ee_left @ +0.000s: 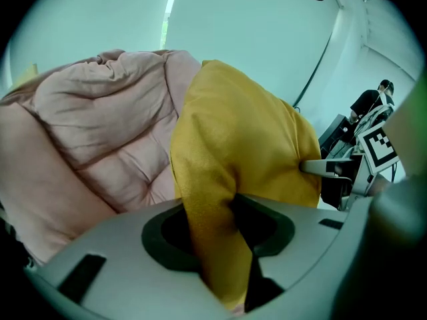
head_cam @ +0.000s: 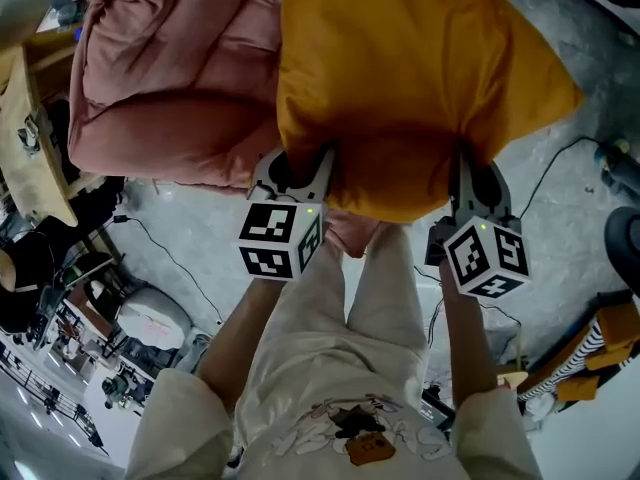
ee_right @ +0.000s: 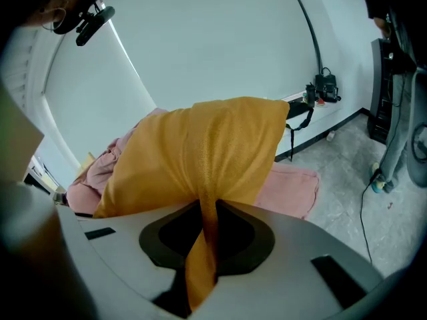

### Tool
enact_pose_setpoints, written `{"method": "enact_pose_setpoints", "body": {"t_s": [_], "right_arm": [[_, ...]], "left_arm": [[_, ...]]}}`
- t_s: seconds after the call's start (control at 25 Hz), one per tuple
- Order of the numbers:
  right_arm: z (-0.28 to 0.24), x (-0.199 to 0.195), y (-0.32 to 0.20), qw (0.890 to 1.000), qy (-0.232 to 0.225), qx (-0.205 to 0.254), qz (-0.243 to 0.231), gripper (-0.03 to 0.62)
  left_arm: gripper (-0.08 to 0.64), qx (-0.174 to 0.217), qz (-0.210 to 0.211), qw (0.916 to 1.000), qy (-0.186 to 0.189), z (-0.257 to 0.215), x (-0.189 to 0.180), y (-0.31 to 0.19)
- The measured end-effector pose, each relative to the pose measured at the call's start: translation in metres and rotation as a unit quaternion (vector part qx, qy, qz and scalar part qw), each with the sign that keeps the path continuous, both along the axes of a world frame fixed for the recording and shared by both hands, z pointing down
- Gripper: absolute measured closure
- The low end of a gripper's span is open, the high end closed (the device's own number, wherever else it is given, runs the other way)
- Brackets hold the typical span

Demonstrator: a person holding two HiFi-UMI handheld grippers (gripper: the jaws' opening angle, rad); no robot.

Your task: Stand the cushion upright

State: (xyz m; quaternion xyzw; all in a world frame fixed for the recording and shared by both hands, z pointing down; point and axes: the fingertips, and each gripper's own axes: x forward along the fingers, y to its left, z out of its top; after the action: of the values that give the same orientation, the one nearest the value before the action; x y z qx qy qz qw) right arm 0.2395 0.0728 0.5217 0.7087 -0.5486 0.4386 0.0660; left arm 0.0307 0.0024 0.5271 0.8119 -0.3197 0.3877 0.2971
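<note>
A mustard-yellow fabric cushion (head_cam: 400, 88) is held by its near edge between the two grippers, one at each near corner. In the head view it reaches away from the person over the right-hand end of a dusty-pink quilted padded seat (head_cam: 170, 78). The left gripper (head_cam: 300, 168) has its jaws pinched on a thick fold of the yellow cloth at the near left corner; in the left gripper view that fold (ee_left: 220, 245) runs down between the grey jaws and fills the gap. The right gripper (head_cam: 470, 178) has its jaws pressed nearly together on a thinner, twisted strip of the same cloth at the near right corner, seen in the right gripper view (ee_right: 203, 245) as a narrow band between the pads. From there the cushion (ee_right: 200, 152) rises as a broad slab tilted up, with the pink seat (ee_right: 293, 185) behind and below it. The far edge may rest on the padding, but no view shows it. Below the grippers lies a grey concrete floor (head_cam: 190, 238) with a thin black cable (head_cam: 165, 248) trailing across it.
</note>
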Motion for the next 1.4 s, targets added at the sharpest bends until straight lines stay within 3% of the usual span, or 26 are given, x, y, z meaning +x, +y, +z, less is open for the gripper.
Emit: {"method": "enact_pose_setpoints", "body": {"t_s": [0.52,0.88,1.4], "right_arm": [[-0.05,0.013,-0.003,0.999,0.021,0.029,-0.026,0.512],[-0.081,0.012,-0.041,0.996,0.037,0.046,-0.063,0.512],[-0.121,-0.015,-0.101,0.987,0.063,0.081,-0.127,0.512]], "left_arm": [[0.397,0.023,-0.046,0.9984,0.024,-0.042,0.007,0.012],[0.396,0.035,-0.097,0.994,0.036,-0.067,0.001,-0.005],[0.391,0.064,-0.183,0.9793,0.058,-0.097,-0.03,-0.033]]}}
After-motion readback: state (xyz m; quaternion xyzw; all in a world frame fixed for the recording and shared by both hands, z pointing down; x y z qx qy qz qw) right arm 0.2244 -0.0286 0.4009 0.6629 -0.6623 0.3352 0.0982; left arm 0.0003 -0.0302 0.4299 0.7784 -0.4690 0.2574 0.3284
